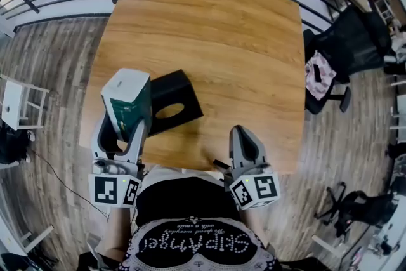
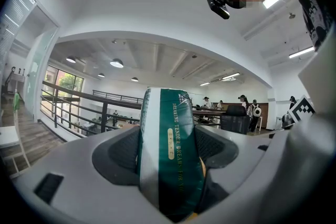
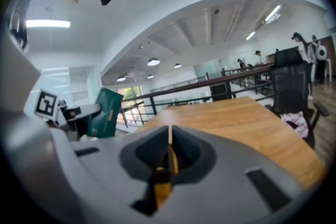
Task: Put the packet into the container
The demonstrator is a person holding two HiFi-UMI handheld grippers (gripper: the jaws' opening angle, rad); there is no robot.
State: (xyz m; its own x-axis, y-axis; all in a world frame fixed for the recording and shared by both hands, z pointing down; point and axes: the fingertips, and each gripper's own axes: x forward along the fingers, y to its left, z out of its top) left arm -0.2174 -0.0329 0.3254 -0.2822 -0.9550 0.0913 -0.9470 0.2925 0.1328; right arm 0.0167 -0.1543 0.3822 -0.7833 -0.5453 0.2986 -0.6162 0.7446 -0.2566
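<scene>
The left gripper (image 1: 129, 125) has its fingers clamped on the green-and-white packet (image 1: 127, 97), which stands upright between them, long axis running out along the fingers. The black container (image 1: 176, 89) sits on the counter (image 1: 209, 28) just to the packet's right, its oval opening facing up. The coming move likely turns on carrying the packet rightward over that opening. The right gripper (image 1: 242, 134), fingers closed on nothing, hangs at the near counter edge, farther away
</scene>
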